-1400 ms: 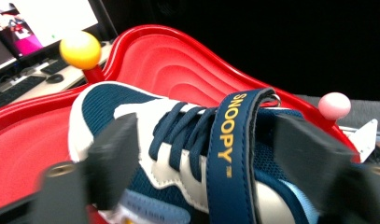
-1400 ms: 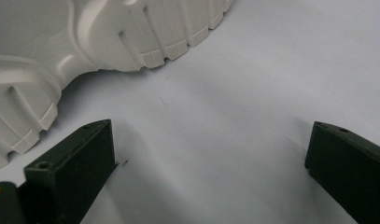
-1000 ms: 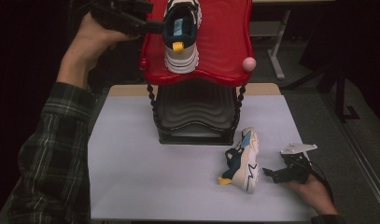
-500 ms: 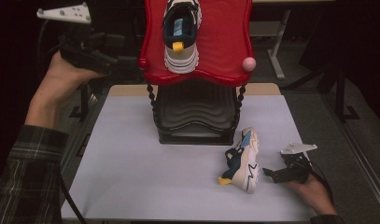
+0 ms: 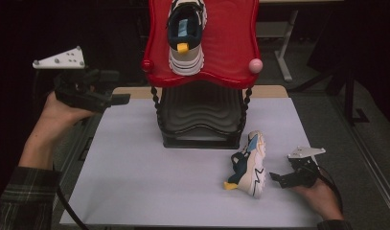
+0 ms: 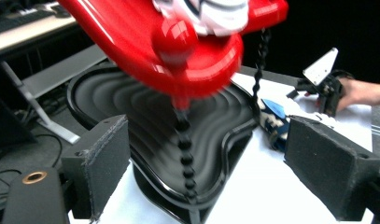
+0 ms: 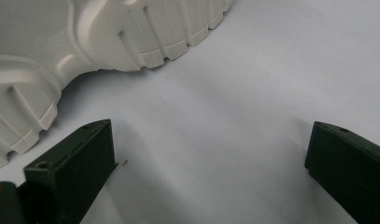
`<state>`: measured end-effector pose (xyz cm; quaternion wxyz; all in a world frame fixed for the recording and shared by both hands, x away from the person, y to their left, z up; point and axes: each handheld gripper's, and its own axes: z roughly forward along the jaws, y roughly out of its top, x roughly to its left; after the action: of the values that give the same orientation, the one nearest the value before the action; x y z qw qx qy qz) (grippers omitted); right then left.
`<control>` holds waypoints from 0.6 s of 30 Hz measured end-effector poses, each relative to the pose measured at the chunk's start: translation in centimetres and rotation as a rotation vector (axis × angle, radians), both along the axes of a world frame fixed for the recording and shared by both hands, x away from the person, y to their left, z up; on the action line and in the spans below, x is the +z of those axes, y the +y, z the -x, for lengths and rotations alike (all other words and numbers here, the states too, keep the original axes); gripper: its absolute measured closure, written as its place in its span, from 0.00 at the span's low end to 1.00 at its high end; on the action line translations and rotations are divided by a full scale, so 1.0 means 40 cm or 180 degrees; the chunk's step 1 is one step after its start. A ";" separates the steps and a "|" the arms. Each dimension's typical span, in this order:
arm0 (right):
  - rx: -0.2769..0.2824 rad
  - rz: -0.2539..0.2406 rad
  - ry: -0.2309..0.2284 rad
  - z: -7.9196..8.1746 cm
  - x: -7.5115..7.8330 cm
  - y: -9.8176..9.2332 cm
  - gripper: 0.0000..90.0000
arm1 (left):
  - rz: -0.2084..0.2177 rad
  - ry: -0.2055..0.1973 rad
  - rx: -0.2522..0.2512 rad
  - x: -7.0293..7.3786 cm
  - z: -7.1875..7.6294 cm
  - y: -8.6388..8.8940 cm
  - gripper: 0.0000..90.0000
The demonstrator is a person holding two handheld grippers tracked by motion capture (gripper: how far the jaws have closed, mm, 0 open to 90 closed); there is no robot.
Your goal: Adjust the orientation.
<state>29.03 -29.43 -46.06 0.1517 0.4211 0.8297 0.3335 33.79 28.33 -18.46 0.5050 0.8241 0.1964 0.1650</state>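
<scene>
Hovering at the left edge of the high view, the left gripper (image 5: 117,99) has its jaws spread wide and grips nothing; in its own view the pads frame the black lower tray (image 6: 145,121) and the red upper tray (image 6: 131,37) of a two-tier stand. Low in the right of the high view, the right gripper (image 5: 278,179) rests on the table, jaws also wide apart and empty, just beside the sneaker (image 5: 250,165) lying on its side; in the right gripper view that shoe's pale ridged sole (image 7: 85,51) sits at the upper left, close to one jaw but not touching. A second sneaker (image 5: 185,36) stands on the red tray at the top centre. No brand or writing can be read. The table (image 5: 135,182) has a plain pale-grey top; the room around it is dark, with a desk leg at the upper right.
</scene>
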 end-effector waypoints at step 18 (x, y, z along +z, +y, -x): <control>0.0020 0.0001 -0.0015 -0.001 0.000 0.000 0.01 | -0.0017 0.0240 0.0069 -0.260 0.073 0.007 0.16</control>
<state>29.06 -29.45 -46.07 0.1527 0.4177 0.8307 0.3348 30.88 28.60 -28.87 0.4932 0.8289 0.2238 0.1399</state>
